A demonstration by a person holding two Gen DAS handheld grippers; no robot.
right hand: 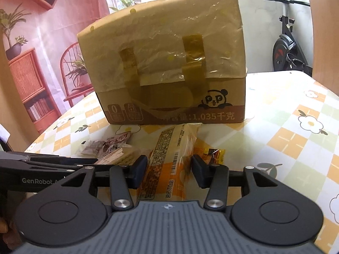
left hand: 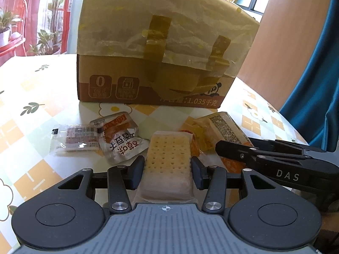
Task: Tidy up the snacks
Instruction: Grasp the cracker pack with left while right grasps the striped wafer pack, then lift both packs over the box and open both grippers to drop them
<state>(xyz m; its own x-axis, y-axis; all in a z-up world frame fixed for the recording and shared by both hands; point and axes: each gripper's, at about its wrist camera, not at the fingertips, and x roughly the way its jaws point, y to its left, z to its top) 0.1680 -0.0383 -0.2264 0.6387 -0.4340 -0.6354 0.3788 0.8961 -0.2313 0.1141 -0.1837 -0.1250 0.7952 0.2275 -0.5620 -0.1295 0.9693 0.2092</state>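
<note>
L gripper (left hand: 168,166) had its jaws closed in on a clear-wrapped cracker pack (left hand: 167,160), 1 pad against each long side, w/ the pack running lengthwise between them and its far end pointing at the box. Jaws stood only as wide as the pack.

R gripper (right hand: 169,169) straddled a long yellow-orange snack bag (right hand: 169,160) printed w/ a barcode and QR code. Its left pad sat against the bag's edge; the right pad looked just beside the wrapper, and I couldn't tell if it actually pressed. Jaws were narrow, about the bag's width.

The 2 grippers sat side by side, close together, each visible at the edge of the other's view.

All snacks lay on the worktop (left hand: 31,110), covered in a checked cloth w/ flower and leaf prints, directly in front of a taped cardboard box (left hand: 161,48) w/ a panda print on its lower right. Left of the cracker pack lay 2 small sachets: a clear one w/ a barcode (left hand: 74,139) and a white-orange one (left hand: 120,139), the 2 overlapping at their edges. A small orange-gold wrapper (right hand: 211,154) lay just right of the long bag, near the R gripper's right pad.
</note>
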